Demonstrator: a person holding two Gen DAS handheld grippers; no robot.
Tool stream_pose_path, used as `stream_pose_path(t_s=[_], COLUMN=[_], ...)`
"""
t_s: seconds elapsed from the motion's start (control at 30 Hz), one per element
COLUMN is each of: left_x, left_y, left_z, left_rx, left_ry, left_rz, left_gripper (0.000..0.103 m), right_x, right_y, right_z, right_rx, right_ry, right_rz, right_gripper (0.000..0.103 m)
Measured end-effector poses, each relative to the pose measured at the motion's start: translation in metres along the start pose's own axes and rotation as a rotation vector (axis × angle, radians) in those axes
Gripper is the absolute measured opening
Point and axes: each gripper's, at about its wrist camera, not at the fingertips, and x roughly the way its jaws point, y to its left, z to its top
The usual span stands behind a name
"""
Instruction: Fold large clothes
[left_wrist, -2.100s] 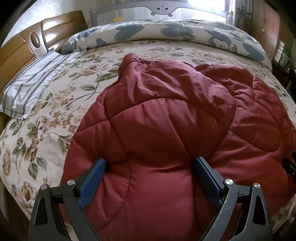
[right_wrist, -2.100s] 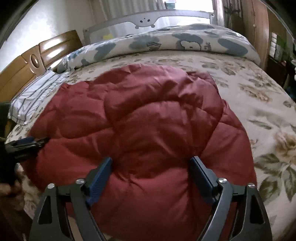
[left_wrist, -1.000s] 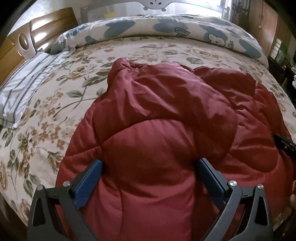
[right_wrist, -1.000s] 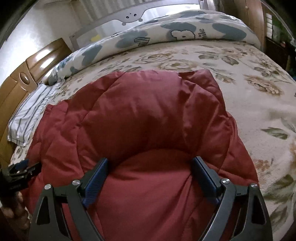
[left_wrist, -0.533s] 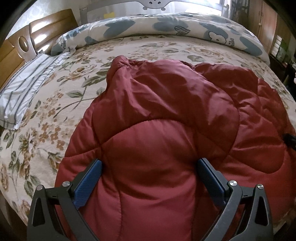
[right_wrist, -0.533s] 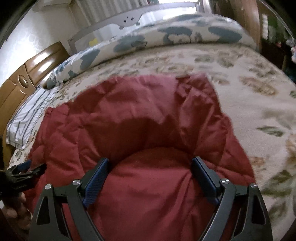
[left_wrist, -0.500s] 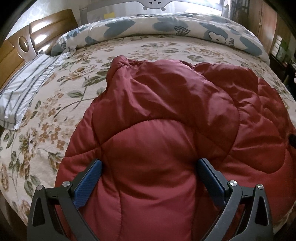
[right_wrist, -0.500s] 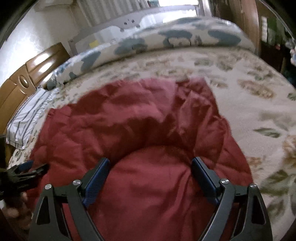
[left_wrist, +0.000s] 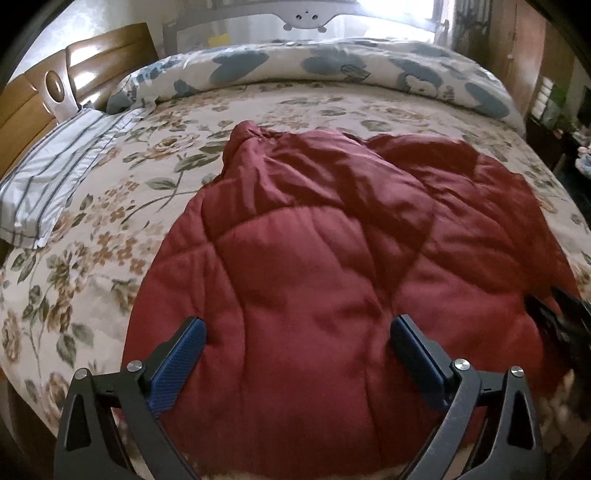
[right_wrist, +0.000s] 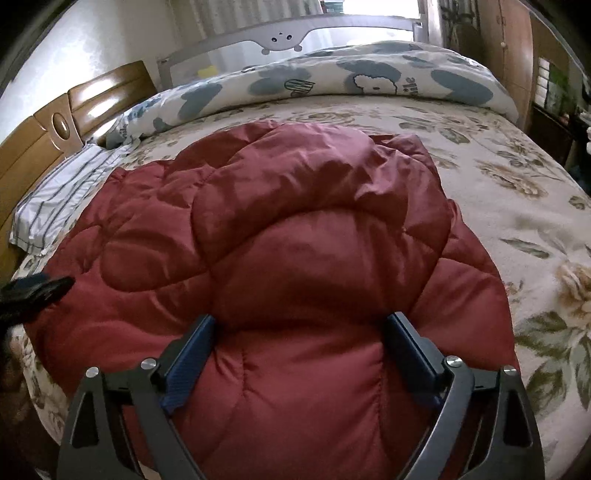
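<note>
dark red quilted puffer jacket (left_wrist: 332, 266) lies bunched and puffy on a floral bedspread (left_wrist: 110, 229), near the bed's front edge, its shiny panels creased and folded over. left gripper (left_wrist: 297, 343) hovers over it with jaws wide, pads not pressing. right gripper (right_wrist: 299, 338) likewise, jaws opening around a raised fold. a striped pillow (left_wrist: 55, 173) lies left, a blue-patterned duvet (right_wrist: 332, 81) behind.
</note>
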Motion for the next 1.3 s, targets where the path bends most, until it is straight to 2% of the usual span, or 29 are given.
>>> stream_pose_path(t_s=[0.1,0.2,0.33,0.57,0.8,0.93,1.17,1.3], left_x=[0.006,0.014,0.006,-0.030,-0.061,-0.078,-0.120,-0.144], left_y=[-0.001,0.003,-0.001,-0.006,-0.017,-0.018,-0.023,-0.029], left_z=[-0.013,-0.011,-0.010,-0.036,-0.073,-0.084,-0.086,-0.083], left_rx=[0.025,0.003,0.008,-0.011,0.061,0.064,0.104,0.130], left_ry=[0.008,0.024,0.008,-0.001,0.035,0.031,0.007,-0.015], left_rz=[0.023,0.005,0.023,0.042,0.111,0.118,0.129,0.141], left_gripper=[0.103,0.103,0.103,0.102,0.102,0.102,0.102,0.102], right_x=[-0.001,-0.006,-0.025,-0.071,-0.092,-0.100,-0.133,-0.155], right_y=[0.002,0.001,-0.005,0.008,0.016,0.019,0.034,0.039], right_z=[0.000,0.000,-0.006,-0.032,-0.073,-0.085,-0.078,-0.066], right_rx=[0.003,0.014,0.036,-0.029,-0.058,-0.066,-0.118,-0.147], right_ry=[-0.001,-0.001,-0.008,0.002,0.075,0.099,0.111,0.080], right_rz=[-0.001,0.010,0.045,0.130,0.165,0.171,0.197,0.205], right_gripper=[0.093,0.093,0.092,0.094,0.095,0.095,0.095,0.103])
